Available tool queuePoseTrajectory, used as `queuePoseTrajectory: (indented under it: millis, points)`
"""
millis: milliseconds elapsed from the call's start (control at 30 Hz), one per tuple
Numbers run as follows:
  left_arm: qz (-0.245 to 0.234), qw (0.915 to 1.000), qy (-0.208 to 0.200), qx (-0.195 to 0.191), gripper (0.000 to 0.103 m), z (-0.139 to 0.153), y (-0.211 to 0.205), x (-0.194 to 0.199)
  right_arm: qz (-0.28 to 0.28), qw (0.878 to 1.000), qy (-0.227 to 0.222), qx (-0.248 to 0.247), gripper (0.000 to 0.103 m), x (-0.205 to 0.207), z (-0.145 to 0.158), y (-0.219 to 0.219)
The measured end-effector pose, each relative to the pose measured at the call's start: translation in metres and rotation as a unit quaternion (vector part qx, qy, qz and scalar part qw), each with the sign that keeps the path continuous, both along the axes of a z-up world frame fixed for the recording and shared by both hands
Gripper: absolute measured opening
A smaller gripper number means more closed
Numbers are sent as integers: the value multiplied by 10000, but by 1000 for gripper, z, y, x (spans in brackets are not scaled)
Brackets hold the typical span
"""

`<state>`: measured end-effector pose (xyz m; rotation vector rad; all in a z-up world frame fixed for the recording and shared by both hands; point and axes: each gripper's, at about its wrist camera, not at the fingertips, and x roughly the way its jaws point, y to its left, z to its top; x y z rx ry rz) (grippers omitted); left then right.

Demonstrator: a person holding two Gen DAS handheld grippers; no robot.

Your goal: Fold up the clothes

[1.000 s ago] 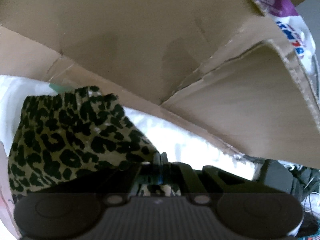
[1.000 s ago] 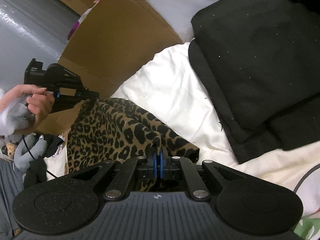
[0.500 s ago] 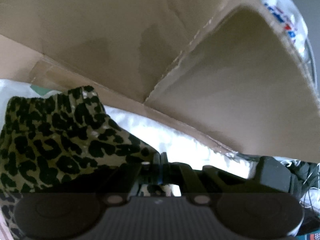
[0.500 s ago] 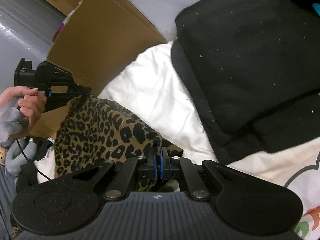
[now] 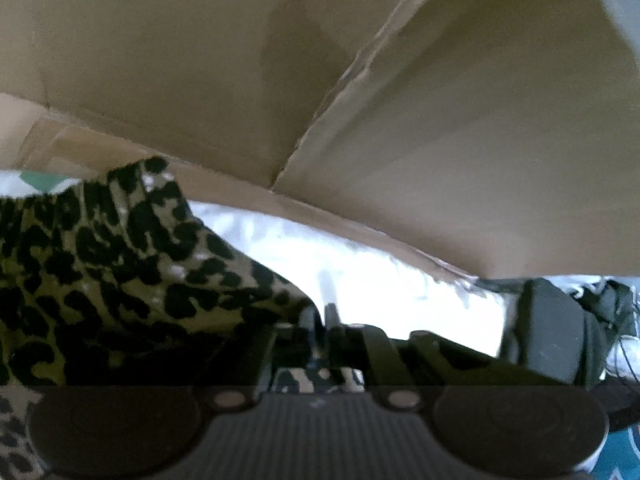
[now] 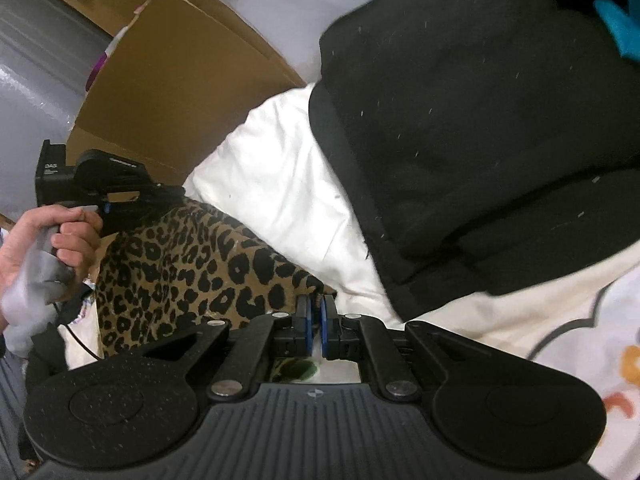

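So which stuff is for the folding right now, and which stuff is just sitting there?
For the folding:
- leopard-print garment
- left gripper, shut on one corner of it
- right gripper, pinching another corner

Just lying about:
- cardboard box
- black clothes
- white bedding
- blue thing; can't tell what it is

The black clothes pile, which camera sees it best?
The right wrist view. The black clothes fill its upper right, lying on the white bedding. The left wrist view shows none of them, only cardboard and leopard cloth.
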<state>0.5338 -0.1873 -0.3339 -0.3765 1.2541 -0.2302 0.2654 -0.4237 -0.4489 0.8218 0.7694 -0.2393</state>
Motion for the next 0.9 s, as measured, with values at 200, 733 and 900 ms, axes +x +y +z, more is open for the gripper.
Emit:
queuePoseTrajectory:
  millis: [200,733,900]
  points:
    - [-495,9976,-337,356,14,32,-2,-22,43,9992,-258,-305,3,-3,18,0]
    - [-778,9887,-496,1177,14,-2,162,-52,924,9925,-339,-723,4,64,23,52]
    - [-960,9871,-433,1204,14,-38,138,-45,1252,9883,-378,-784,4,87,20,66]
